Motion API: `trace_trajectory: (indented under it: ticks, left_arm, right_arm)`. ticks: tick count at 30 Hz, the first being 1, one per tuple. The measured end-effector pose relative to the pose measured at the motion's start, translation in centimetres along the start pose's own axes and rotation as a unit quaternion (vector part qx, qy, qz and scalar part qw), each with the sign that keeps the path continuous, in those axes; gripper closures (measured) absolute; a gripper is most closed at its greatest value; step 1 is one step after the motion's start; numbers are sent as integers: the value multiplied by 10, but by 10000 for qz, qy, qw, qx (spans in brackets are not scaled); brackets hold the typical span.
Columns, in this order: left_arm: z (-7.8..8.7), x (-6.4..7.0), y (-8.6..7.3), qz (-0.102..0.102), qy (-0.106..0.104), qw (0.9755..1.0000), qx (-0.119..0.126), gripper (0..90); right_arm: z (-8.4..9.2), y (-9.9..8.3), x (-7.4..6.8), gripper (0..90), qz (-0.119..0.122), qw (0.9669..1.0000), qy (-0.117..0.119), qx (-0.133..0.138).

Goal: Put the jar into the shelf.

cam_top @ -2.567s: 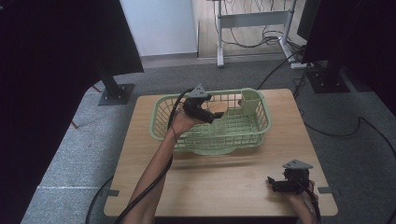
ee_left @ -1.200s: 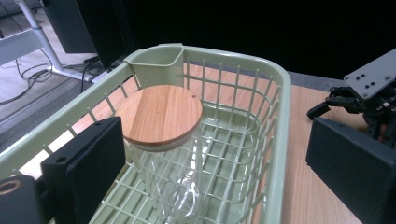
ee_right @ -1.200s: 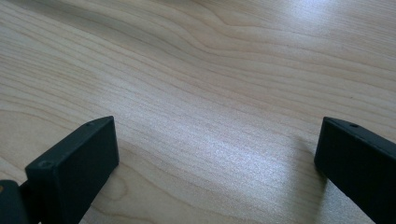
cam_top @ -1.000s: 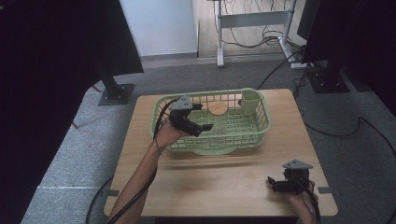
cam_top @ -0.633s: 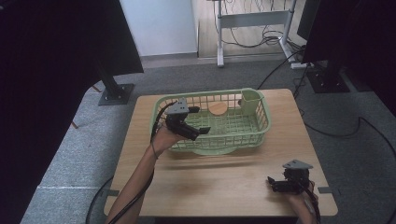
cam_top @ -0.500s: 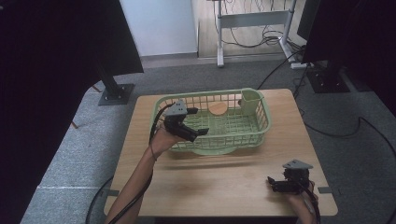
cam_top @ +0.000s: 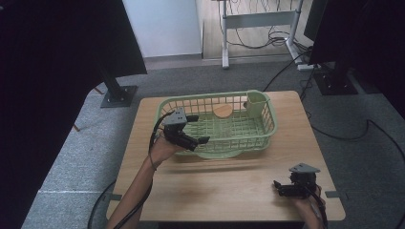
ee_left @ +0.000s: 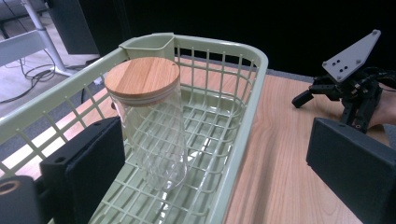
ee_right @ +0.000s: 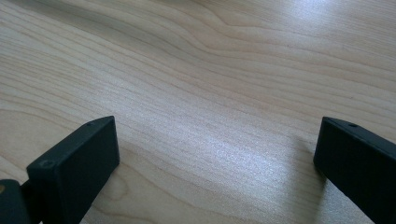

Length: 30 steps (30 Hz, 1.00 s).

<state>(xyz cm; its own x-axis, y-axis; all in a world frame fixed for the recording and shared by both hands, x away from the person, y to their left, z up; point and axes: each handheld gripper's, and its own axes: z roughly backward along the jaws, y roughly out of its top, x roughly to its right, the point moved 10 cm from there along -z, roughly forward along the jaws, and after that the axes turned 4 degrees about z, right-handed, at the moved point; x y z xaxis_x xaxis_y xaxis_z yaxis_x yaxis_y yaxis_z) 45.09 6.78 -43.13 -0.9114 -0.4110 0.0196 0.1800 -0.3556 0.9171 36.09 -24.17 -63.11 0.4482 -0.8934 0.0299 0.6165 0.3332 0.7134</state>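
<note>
Rectangular light-wood table [cam_top: 229, 191], visible grain, smooth matt top, stands on grey carpet.

Pale green plastic basket [cam_top: 265, 125] w/ open grid walls and slatted floor sits on the far half of the table, long axis running left-right; rounded corners, solid rim, small solid cup-like pocket [cam_top: 256, 99] moulded into far right corner.

Clear glass cylindrical jar w/ round flat bamboo lid [ee_left: 149, 116] stands upright inside the basket, long axis vertical, lid up, toward the far wall near the pocket corner. In high view mainly its lid disc [cam_top: 222, 110] can be made out.

Left tool [cam_top: 193, 130], black w/ grey three-cornered plate on top, is held over the basket's near left part, pointing along the basket twd the jar. In left gripper view the jar is ahead of the tool, apart from both jaws, offset twd the left jaw; jaws spread wide, nothing between them, one jaw inside the basket, other outside over the table, so they straddle the near wall.

Right tool [cam_top: 279, 188], same build, rests at the table's near right corner, well apart from basket and jar. Right gripper view: jaws spread wide over bare wood [ee_right: 210, 93], released, gripping nothing.
</note>
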Motion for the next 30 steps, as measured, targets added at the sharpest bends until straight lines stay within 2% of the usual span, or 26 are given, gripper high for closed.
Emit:
trace_trajectory:
  ticks: [20,30]
  left_arm:
    - [23,9,-19,87,17,9999,94,42]
    - [33,15,-37,151,33,9998,99,42]
  right_arm:
    - [0,0,0,2,11,10000,7,8]
    - [0,0,0,2,11,10000,10,8]
